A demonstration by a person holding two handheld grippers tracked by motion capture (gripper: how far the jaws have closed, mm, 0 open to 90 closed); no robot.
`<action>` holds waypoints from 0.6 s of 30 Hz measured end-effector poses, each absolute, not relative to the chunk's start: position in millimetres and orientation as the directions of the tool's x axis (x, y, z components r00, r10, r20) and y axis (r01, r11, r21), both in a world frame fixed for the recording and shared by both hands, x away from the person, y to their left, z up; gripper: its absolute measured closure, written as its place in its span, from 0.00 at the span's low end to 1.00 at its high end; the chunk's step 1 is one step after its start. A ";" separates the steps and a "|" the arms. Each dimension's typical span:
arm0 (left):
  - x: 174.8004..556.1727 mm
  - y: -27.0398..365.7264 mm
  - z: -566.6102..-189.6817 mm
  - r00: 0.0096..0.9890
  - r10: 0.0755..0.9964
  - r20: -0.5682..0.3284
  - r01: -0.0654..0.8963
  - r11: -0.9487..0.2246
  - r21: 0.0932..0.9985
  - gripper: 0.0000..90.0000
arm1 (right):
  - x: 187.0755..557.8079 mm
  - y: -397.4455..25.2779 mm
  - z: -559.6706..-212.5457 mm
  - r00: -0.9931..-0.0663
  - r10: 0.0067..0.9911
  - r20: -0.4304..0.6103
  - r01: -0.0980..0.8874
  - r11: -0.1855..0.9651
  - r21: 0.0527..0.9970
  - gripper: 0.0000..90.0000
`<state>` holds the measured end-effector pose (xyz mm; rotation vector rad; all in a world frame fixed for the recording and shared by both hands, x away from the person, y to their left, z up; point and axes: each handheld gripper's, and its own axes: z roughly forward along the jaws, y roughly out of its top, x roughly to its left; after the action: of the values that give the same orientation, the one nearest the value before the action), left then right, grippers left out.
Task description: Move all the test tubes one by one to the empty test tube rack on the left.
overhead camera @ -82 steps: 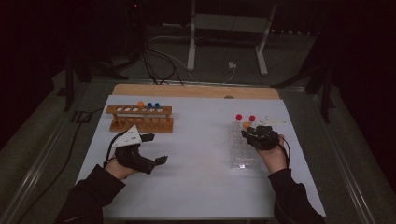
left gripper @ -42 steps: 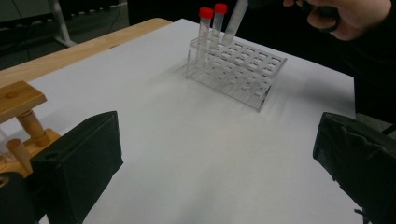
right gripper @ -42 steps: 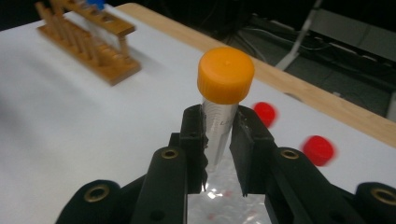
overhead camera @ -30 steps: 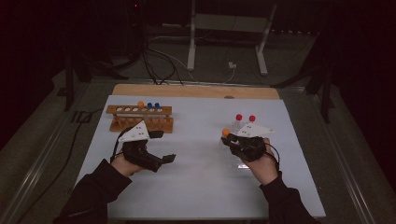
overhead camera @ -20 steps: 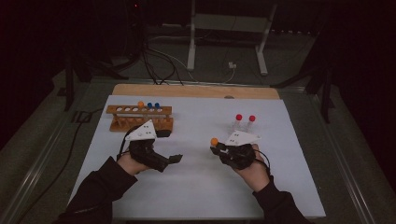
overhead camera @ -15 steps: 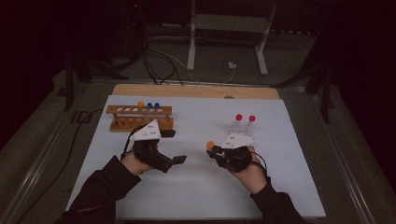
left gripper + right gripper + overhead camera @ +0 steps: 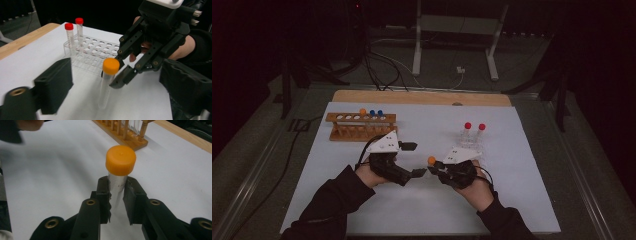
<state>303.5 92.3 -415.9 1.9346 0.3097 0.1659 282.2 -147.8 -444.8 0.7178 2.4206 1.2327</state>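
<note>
A clear tube with an orange cap [image 7: 120, 160] stands upright in my right gripper [image 7: 117, 188], whose jaws are shut on it just under the cap. In the high view that tube [image 7: 431, 160] is above the middle of the white table, in front of my right gripper [image 7: 433, 169]. My left gripper [image 7: 414, 159] faces it from the left, open wide. In the left gripper view the tube [image 7: 108, 82] stands between the two spread jaws of my left gripper [image 7: 118, 96], touching neither, with my right gripper [image 7: 117, 75] behind it.
A wooden rack [image 7: 361, 127] with one orange-capped and two blue-capped tubes stands at the back left. A clear plastic rack [image 7: 470, 146] holds two red-capped tubes [image 7: 474, 128] at the right. The white table sheet [image 7: 422, 210] ends in a wooden strip at the back.
My right gripper has carried the orange-capped tube left from the clear rack to the table's middle. My left gripper moved right to meet it, its jaws open.
</note>
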 end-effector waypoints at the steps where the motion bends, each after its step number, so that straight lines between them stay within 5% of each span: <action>1: 303.4 88.6 -416.9 0.959 0.282 -0.027 0.131 -0.356 0.925 0.18 | 281.8 -147.2 -445.0 -0.820 0.570 -0.060 0.286 0.498 0.818 0.84; 18: 308.3 71.0 -428.7 0.964 0.267 0.016 0.099 -0.413 0.905 0.72 | 277.6 -143.7 -441.9 -0.834 0.548 -0.057 0.271 0.498 0.824 0.84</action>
<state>308.3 71.0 -428.7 1.9975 0.2612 0.1886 277.6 -143.7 -441.9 0.6889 2.4339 1.2575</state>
